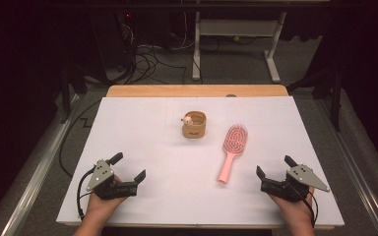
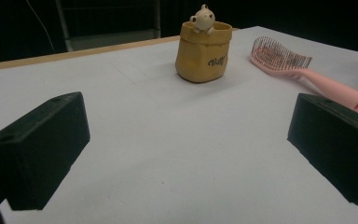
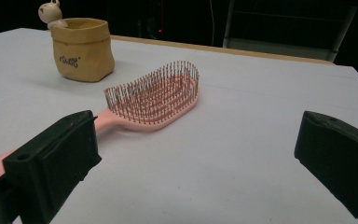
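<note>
A pink hairbrush lies bristles up on the white table top, handle toward me. A tan pouch-shaped cup with a small cream animal figure on its rim stands just left of the brush head. My left gripper rests open near the front left, nothing between its jaws. My right gripper rests open near the front right, a little right of the brush handle's end.
The white sheet covers a wooden table whose far edge shows bare. Beyond it stand a white desk frame and tangled cables on a grey floor. A metal rail runs along the left side.
</note>
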`<state>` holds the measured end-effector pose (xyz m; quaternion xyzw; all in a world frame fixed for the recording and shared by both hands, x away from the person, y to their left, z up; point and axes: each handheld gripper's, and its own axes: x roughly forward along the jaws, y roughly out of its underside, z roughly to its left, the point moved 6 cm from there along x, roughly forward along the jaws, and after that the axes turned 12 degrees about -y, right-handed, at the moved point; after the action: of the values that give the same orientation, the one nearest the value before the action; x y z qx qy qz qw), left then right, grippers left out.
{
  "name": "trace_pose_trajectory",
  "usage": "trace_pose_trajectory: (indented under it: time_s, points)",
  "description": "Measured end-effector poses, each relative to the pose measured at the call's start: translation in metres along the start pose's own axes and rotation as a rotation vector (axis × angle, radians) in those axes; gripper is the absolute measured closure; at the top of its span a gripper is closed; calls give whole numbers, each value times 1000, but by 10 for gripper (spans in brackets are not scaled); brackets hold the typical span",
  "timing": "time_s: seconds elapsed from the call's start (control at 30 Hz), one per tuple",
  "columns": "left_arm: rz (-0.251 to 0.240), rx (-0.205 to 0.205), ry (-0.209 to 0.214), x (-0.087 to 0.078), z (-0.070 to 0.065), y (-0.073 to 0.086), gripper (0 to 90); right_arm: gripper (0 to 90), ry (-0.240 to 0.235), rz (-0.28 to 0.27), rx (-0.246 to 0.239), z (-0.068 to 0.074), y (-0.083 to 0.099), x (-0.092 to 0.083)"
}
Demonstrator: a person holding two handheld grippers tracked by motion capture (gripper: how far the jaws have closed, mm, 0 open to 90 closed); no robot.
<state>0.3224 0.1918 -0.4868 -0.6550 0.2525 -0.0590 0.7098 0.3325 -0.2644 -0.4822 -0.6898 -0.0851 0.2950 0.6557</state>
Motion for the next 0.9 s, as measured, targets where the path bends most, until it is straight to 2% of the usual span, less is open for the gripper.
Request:
trace_pose_trajectory:
  time_s: [0.07,0.2,0.4,0.57,0.73,0.9]
  points:
    - [-2,10,-10,0,0,0,0,1,-2,6,-4,1,0,0]
    - [10,7,-5,0,1,0,0,3,-8,0,-11,3,-1,0]
    - [0,24,-13,0,0,0,0,3,-11,6,-15,4,-2,2]
    - [-5,22,-9,0,-1,0,0,6,-15,0,-14,4,-3,0]
    - [16,-4,1,2,0,2,0,43,-26,-1,-11,4,-3,0]
    - [22,1,5,1,-1,2,0,131,-51,12,-29,9,-2,2]
